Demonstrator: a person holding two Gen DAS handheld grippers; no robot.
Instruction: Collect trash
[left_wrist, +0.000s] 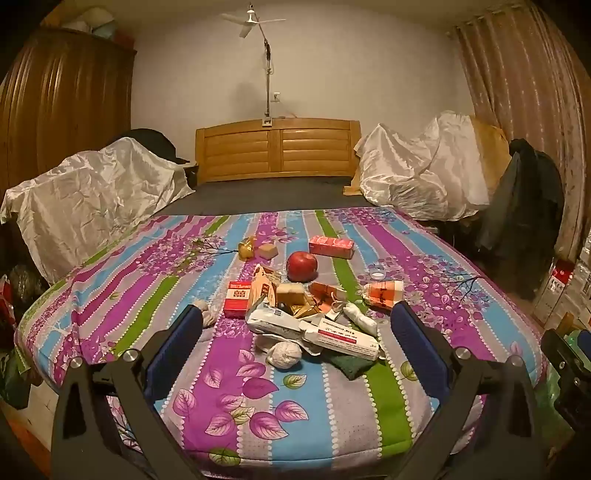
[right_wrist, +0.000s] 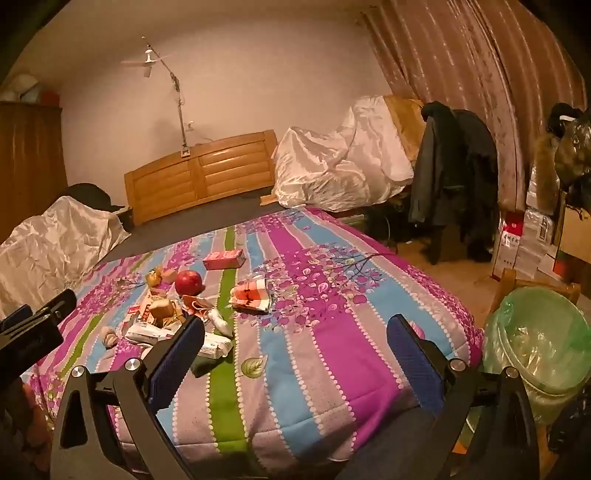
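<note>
Left gripper (left_wrist: 295, 328): jaws spread wide, nothing held, above the striped bedspread (left_wrist: 325, 413). At its 12 o'clock lies the trash pile (left_wrist: 295, 314) of crumpled boxes, wrappers and paper wads, with a red apple (left_wrist: 301, 266) beyond it. Right gripper (right_wrist: 295, 332): jaws likewise released and empty; trash pile at 10 o'clock, green-lined bin (right_wrist: 539, 350) at 3 o'clock beside the bed.

Left wrist view from the foot of the bed, facing the slatted wooden headboard (left_wrist: 277, 149), right wrist view near the foot's right corner, angled leftward, both sharing the striped floral purple bedspread (left_wrist: 314, 417) (right_wrist: 332, 354) and round red apple (left_wrist: 302, 266) (right_wrist: 188, 282)
</note>
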